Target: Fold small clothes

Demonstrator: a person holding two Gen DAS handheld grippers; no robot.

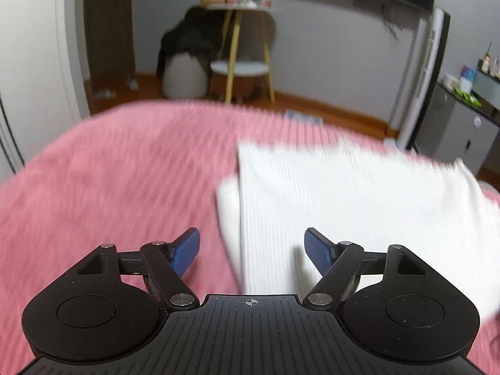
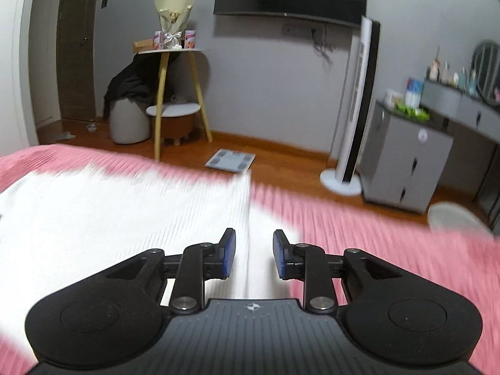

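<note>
No writing can be read anywhere; the two pink tins on the side table carry labels too small to make out. The white garment is ribbed and folded, with a straight folded edge, lying flat on the pink bedspread. The left gripper is spread wide and empty over the garment's near left edge. The right gripper is parted, grasping nothing, above the garment's right edge.
</note>
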